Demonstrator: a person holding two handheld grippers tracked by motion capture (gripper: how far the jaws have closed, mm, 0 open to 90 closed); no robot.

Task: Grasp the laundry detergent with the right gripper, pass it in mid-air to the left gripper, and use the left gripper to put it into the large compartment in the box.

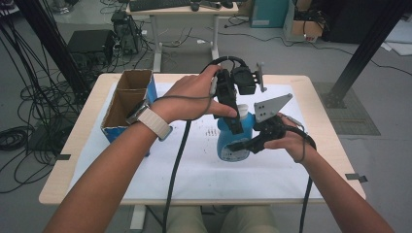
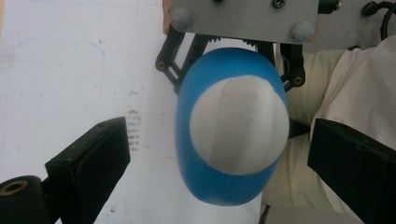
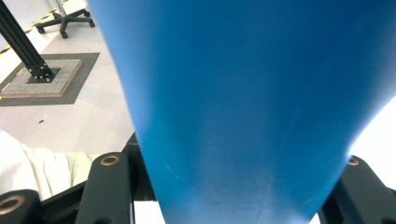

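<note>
- The blue bottle [image 1: 232, 141] stands upright on the white sheet [image 1: 194, 165] that covers the counter [image 1: 73, 160], close to the middle.
- In the high view the two hands and grippers hide a lot of the bottle, so its white cap [image 1: 241, 109] just peeks out.
- The right gripper [image 1: 243, 144] comes in from the side, and its jaws are squeezed on the bottle's body.
- In the right gripper view the bottle's blue side [image 3: 243, 102] is so near that its top and bottom are cut off.
- The left gripper [image 1: 234, 114] hangs over the cap. In the left gripper view the jaws stand wide, one on each side of the cap [image 2: 239, 125], and seem not to touch it.
- A cardboard box [image 1: 127, 99] sits at the counter's left edge, partly hidden behind the left wrist.
</note>
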